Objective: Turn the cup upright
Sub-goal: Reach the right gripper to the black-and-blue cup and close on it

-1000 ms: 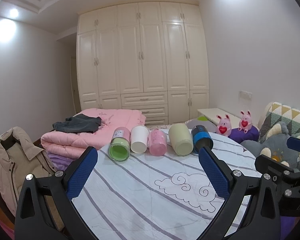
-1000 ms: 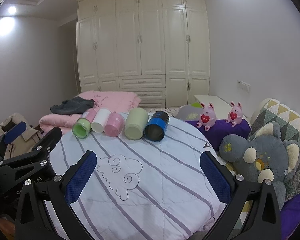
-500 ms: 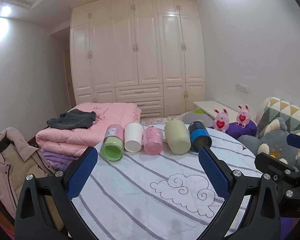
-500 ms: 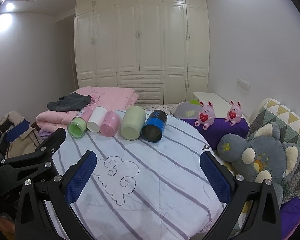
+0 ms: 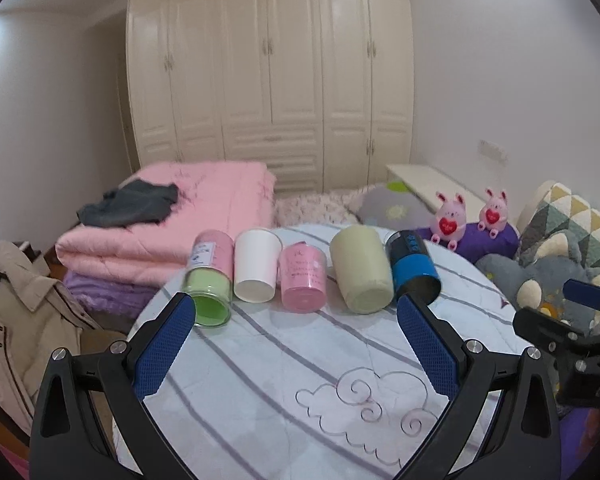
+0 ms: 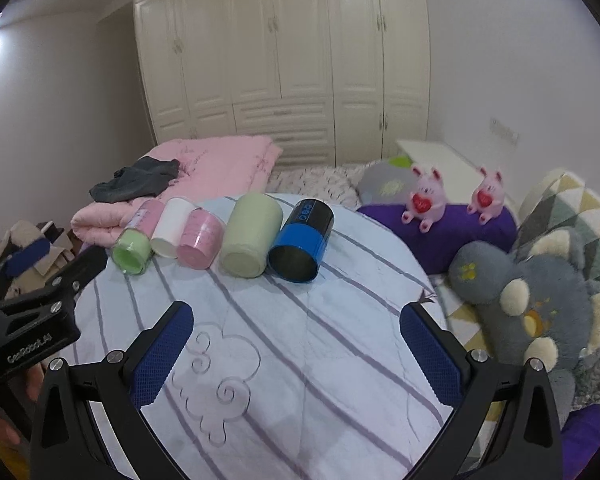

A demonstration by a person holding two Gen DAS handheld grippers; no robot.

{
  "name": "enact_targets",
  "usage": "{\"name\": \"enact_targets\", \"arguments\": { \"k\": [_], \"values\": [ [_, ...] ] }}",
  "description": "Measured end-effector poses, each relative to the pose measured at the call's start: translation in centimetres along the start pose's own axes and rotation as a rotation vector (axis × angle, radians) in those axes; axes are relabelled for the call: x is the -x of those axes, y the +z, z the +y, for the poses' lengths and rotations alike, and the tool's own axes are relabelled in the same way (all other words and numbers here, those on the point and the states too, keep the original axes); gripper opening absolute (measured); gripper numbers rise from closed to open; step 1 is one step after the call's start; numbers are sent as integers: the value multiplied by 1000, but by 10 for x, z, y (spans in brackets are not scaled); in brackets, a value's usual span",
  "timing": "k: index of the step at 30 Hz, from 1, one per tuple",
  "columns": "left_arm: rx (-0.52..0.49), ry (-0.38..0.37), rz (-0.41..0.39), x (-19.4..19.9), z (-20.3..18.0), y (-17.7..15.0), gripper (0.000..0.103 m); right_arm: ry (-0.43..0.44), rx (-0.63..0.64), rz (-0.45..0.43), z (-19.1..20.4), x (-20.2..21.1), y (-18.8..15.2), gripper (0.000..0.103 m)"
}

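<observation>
Several cups lie on their sides in a row at the far side of a round table covered with a striped cloth: a green-and-pink cup, a white cup, a pink cup, a pale green cup and a blue-and-black cup. In the right wrist view the same row shows, with the blue-and-black cup nearest and the pale green cup beside it. My left gripper is open and empty, short of the row. My right gripper is open and empty, farther back.
A folded pink quilt with a dark garment lies behind the table at left. A beige coat hangs at far left. Plush toys and a purple cushion crowd the table's right side. White wardrobes fill the back wall.
Both grippers have moved forward and tilted down toward the row of cups, which now look larger and closer. Both stay open. No cup has moved.
</observation>
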State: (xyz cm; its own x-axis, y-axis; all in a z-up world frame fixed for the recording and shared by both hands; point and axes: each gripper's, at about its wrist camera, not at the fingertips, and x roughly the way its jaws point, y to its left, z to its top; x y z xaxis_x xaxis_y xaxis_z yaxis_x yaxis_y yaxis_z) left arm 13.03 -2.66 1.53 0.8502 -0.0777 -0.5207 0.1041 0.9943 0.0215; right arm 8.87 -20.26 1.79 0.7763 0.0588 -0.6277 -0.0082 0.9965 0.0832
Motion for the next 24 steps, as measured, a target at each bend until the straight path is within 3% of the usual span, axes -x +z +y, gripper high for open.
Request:
{"name": "enact_targets", "arguments": {
  "k": [7, 14, 24],
  "values": [
    [1, 5, 133, -62, 7, 31, 102, 33, -61, 131, -14, -63, 42, 103],
    [47, -30, 242, -116, 19, 49, 102, -12, -79, 238, -19, -127, 74, 103],
    [18, -14, 360, -159, 18, 48, 102, -74, -74, 389, -20, -198, 85, 103]
  ]
}}
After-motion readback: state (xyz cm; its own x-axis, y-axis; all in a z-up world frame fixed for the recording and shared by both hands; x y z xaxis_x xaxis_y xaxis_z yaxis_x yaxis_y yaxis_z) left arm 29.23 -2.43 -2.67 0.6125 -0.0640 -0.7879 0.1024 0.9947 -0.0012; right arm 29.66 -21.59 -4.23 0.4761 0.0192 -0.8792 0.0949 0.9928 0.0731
